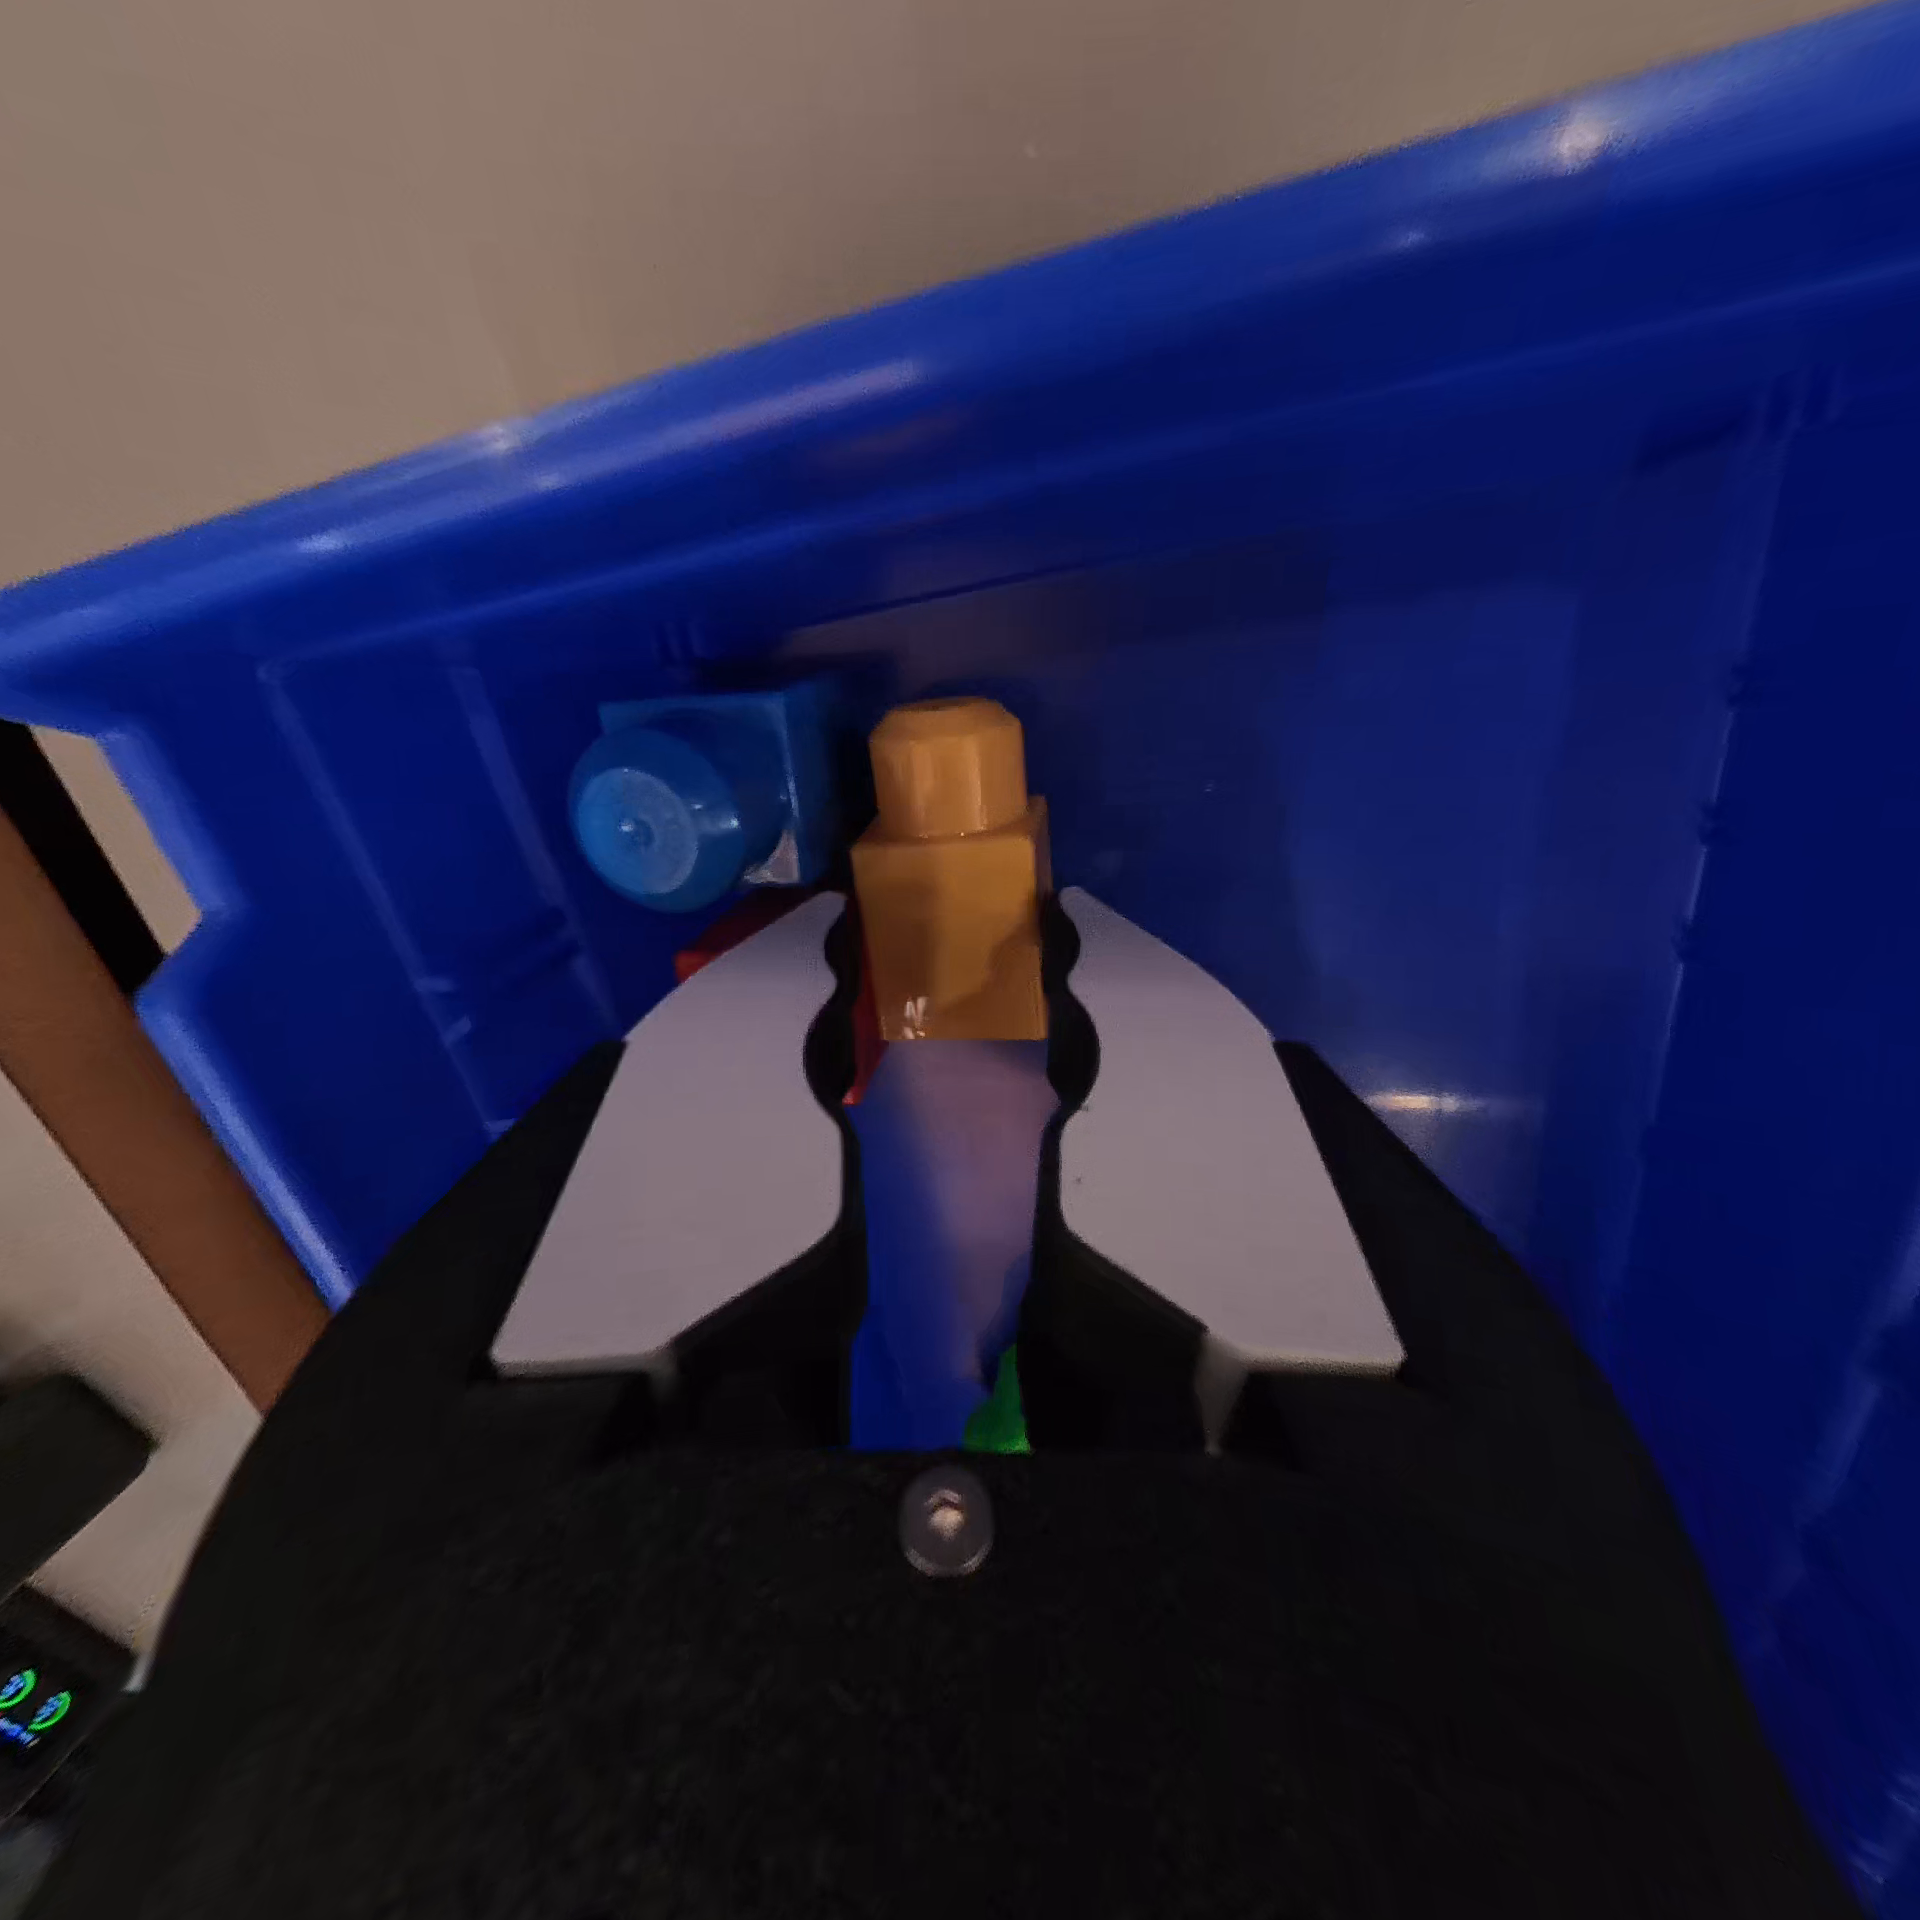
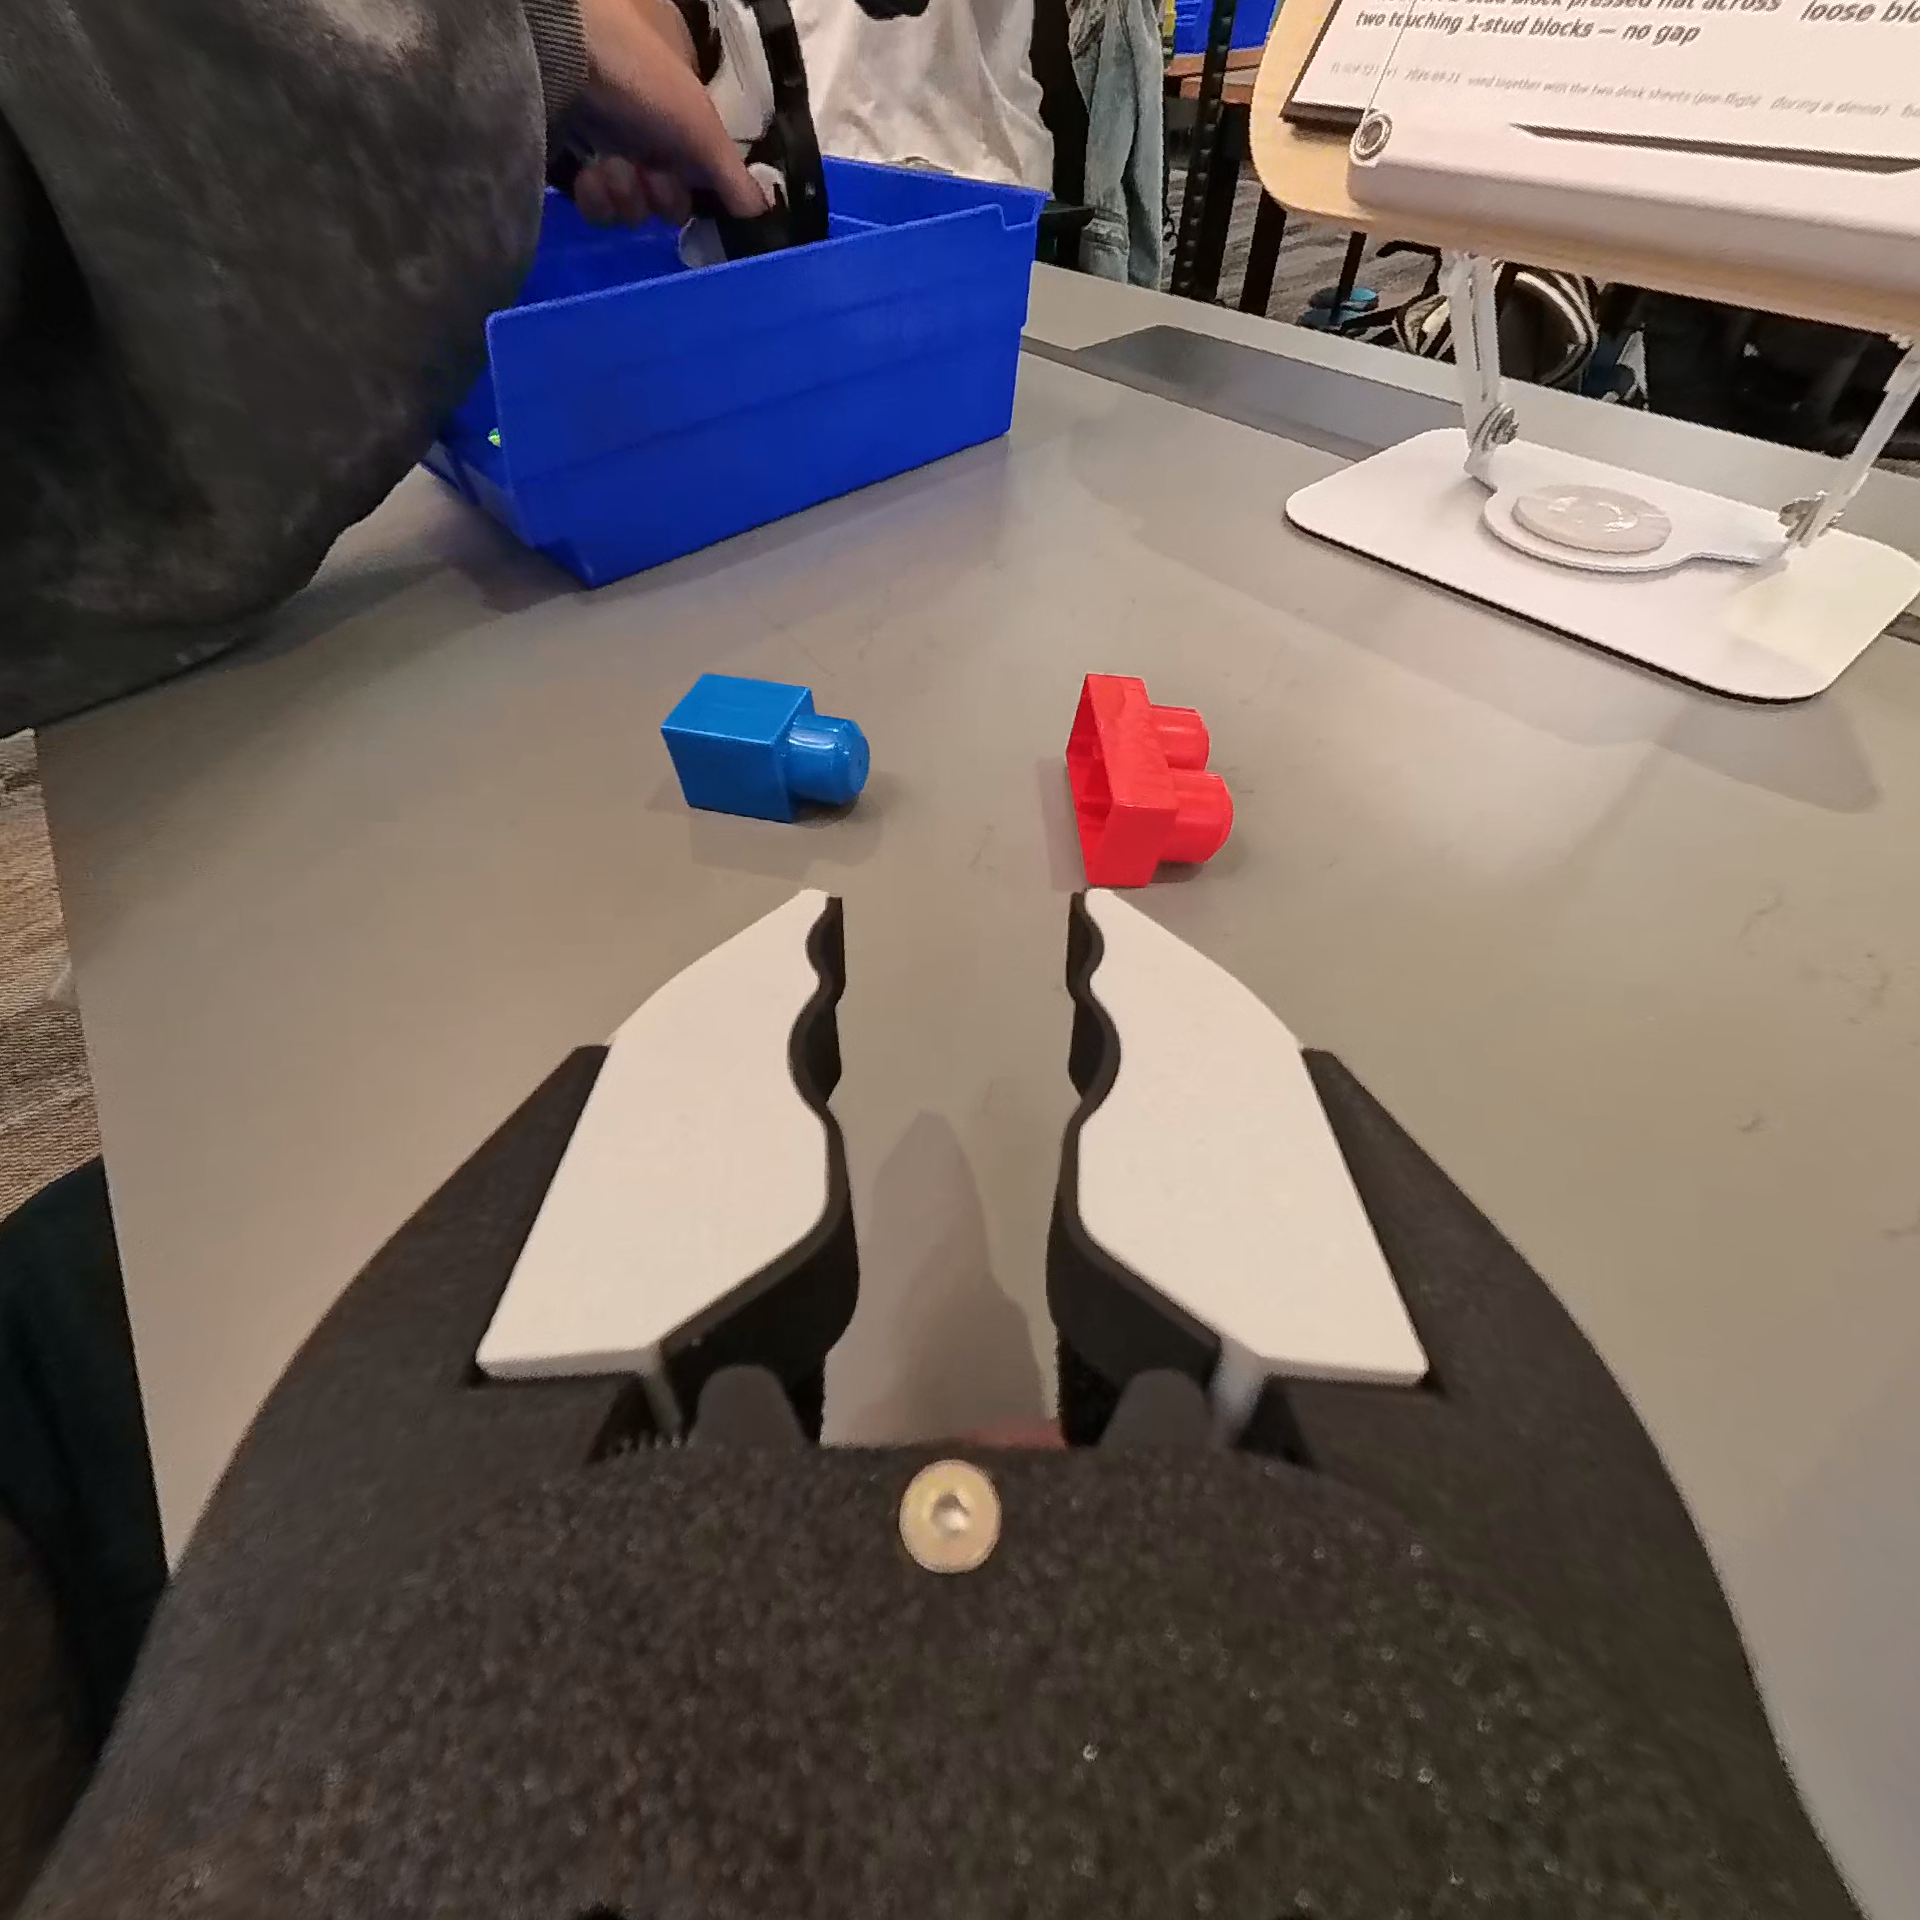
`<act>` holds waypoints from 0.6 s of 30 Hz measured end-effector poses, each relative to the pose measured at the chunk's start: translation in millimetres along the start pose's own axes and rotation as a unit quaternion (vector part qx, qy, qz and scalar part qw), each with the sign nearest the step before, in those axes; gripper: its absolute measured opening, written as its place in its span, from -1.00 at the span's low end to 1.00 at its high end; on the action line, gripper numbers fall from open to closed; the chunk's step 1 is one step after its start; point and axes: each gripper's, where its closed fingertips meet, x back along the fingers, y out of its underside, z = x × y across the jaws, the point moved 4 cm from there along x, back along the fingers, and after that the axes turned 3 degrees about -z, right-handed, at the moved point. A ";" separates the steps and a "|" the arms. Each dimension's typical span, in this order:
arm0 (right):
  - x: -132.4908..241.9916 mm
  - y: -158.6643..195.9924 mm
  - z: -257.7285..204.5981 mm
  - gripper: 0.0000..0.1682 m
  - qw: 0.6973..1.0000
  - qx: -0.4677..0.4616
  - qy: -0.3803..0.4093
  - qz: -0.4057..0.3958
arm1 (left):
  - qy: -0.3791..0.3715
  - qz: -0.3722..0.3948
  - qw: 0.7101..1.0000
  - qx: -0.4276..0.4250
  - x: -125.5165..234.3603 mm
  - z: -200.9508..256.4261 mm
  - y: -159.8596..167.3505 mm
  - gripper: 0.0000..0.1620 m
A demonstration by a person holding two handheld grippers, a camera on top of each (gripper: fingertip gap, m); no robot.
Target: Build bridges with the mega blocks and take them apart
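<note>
My left gripper (image 1: pixel 948 914) is inside the blue bin (image 1: pixel 1351 644) and is shut on a tan one-stud block (image 1: pixel 951 914), stud pointing away. A blue one-stud block (image 1: pixel 707 800) lies on its side just left of it, with a red block (image 1: pixel 717 951) partly hidden under the left finger. In the right wrist view a blue one-stud block (image 2: pixel 758 750) and a red two-stud block (image 2: pixel 1143 779) lie on their sides on the grey table (image 2: pixel 1455 1039). My right gripper (image 2: pixel 956 909) is open and empty, just short of the gap between them.
The blue bin (image 2: pixel 769 395) stands at the table's far left, with a hand (image 2: pixel 665 135) and the other gripper reaching into it. A grey sleeve (image 2: pixel 239 291) fills the upper left. A white stand (image 2: pixel 1621 561) holding a printed sheet is at the far right. The tips of one gripper are about 50 centimetres away from the tips of the other.
</note>
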 end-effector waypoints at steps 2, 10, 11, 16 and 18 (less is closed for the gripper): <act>-0.3 0.2 0.2 -0.51 1.000 -0.002 -0.002 -0.001 | 0.005 -0.010 1.000 -0.003 0.5 2.5 1.6 -0.60; 0.5 -0.2 0.9 -0.52 1.000 -0.005 -0.001 0.003 | 0.025 0.013 0.998 -0.051 32.9 15.7 9.6 -0.60; 0.6 -0.3 1.0 -0.52 1.000 -0.005 -0.001 0.003 | 0.033 0.027 0.997 -0.064 46.3 19.2 11.6 -0.60; 1.4 -0.8 1.2 -0.52 1.000 -0.005 0.002 0.007 | 0.059 0.119 0.978 -0.163 130.1 57.9 35.9 -0.60; 1.4 -0.8 1.2 -0.52 1.000 -0.005 0.002 0.007 | 0.069 0.148 0.963 -0.214 160.2 90.5 57.5 -0.60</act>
